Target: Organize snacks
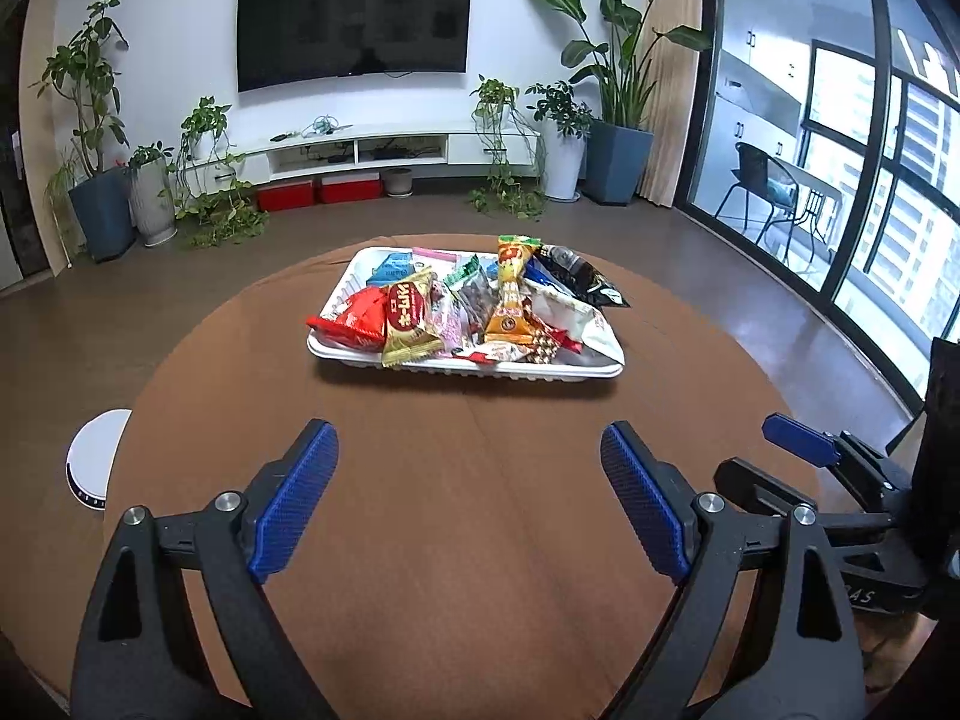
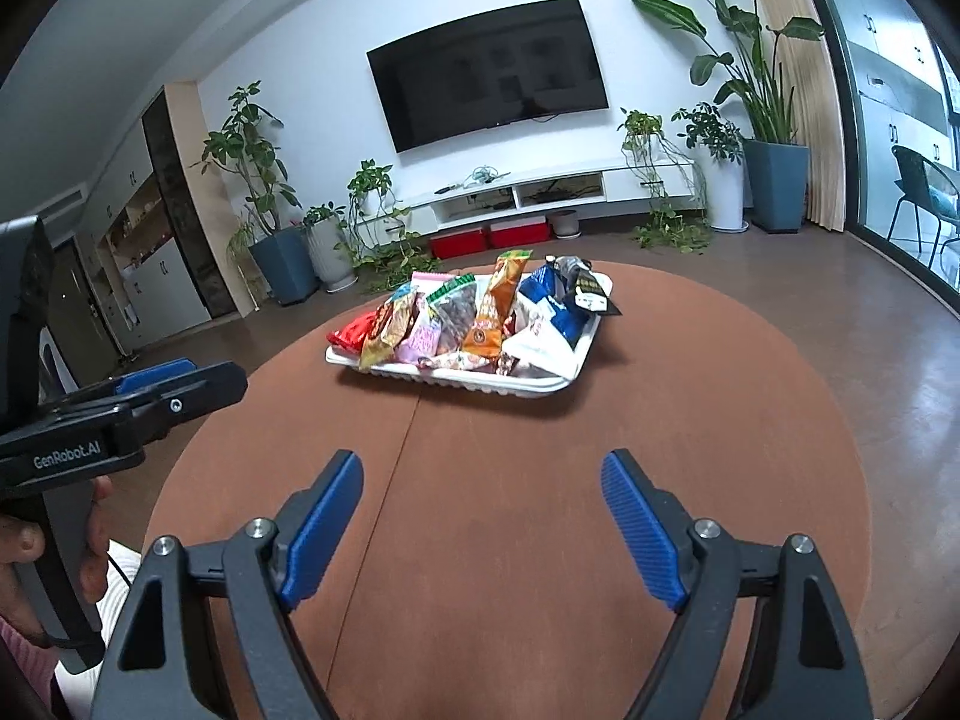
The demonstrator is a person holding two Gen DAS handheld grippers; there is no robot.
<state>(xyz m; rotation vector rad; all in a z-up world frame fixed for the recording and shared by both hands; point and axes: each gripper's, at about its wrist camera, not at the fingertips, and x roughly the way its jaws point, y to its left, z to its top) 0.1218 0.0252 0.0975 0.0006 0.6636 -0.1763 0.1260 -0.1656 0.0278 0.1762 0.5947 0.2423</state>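
L gripper point(image 1: 470, 456) open, clear table point(image 1: 420, 540) before snack tray point(image 1: 468, 369).

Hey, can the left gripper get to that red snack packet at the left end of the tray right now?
Probably yes. The left gripper is open and empty, and only bare table lies between it and the white tray. The red packet sits at the tray's near left corner, on top, with nothing covering it.

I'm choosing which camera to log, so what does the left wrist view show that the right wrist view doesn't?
Only the left wrist view shows the round white object past the table's left edge and the balcony table.

Only the right wrist view shows the person's hand on the left gripper's handle and the cabinets.

Both show the white tray of snacks, the brown table and the TV.
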